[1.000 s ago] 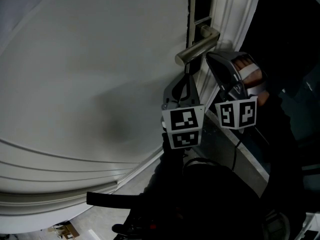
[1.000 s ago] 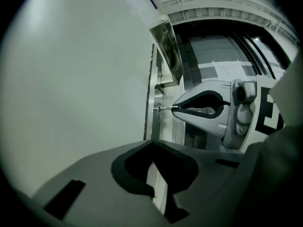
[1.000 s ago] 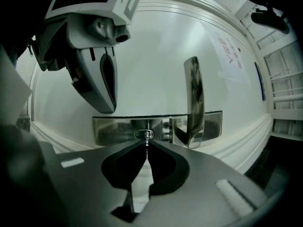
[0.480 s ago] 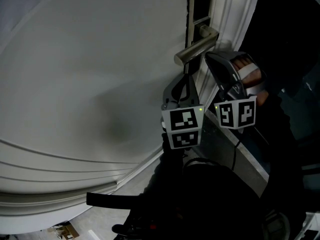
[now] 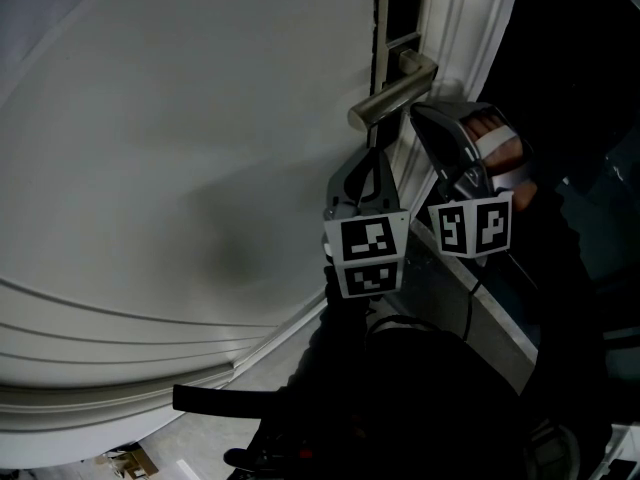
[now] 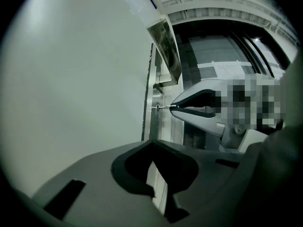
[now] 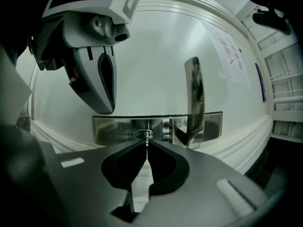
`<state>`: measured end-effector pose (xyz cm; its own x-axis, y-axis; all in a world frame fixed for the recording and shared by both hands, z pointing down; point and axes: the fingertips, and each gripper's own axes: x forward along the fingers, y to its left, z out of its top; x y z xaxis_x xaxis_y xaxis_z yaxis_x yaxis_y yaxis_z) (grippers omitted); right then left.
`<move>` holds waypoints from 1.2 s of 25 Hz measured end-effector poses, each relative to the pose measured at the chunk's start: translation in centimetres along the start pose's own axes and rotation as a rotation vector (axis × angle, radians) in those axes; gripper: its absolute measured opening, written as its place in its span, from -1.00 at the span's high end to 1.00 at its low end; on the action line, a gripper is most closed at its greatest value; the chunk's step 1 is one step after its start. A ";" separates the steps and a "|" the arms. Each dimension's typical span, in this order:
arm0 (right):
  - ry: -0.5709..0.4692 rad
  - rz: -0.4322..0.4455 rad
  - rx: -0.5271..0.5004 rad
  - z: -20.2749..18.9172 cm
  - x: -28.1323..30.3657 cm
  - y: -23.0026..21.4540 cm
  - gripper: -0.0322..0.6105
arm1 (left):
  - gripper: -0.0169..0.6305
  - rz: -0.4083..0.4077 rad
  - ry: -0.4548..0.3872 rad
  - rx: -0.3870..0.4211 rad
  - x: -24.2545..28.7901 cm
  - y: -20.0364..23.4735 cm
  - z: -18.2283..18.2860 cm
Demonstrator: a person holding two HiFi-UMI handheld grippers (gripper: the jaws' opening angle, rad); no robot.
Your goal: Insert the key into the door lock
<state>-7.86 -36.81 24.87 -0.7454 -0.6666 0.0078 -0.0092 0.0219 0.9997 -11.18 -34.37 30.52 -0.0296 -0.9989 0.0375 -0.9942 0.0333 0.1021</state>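
My right gripper (image 7: 147, 142) is shut on a small metal key (image 7: 147, 138), and the key's tip is at the oval keyhole (image 7: 143, 135) in the steel lock plate (image 7: 116, 129). The left gripper view shows that key (image 6: 163, 107) bridging the right gripper (image 6: 171, 107) and the lock (image 6: 156, 109) on the door's edge. The left gripper (image 5: 377, 146) hangs just below the lever handle (image 5: 392, 96), jaws together and holding nothing. It shows as the left gripper (image 7: 108, 109) beside the lock plate.
The white door (image 5: 180, 148) fills the left of the head view, with the moulded frame (image 5: 470, 38) to its right. The lever handle (image 7: 194, 98) juts out close to the keyhole. A person's hand (image 5: 500, 153) holds the right gripper. Floor and a dark strap (image 5: 230, 398) lie below.
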 end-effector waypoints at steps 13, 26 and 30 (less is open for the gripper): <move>0.002 0.000 -0.003 0.1 0.2 0.0 0.86 | 0.94 0.001 0.001 -0.009 0.2 0.3 0.0; 0.006 -0.001 -0.006 0.1 0.4 0.0 0.86 | 0.94 0.000 -0.006 -0.015 0.2 0.4 0.1; 0.005 0.000 -0.006 0.1 0.4 -0.1 0.86 | 0.94 -0.002 -0.005 -0.017 0.2 0.5 0.1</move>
<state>-8.20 -37.02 24.80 -0.7420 -0.6703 0.0077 -0.0050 0.0170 0.9998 -11.66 -34.54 30.47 -0.0287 -0.9991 0.0323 -0.9924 0.0323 0.1187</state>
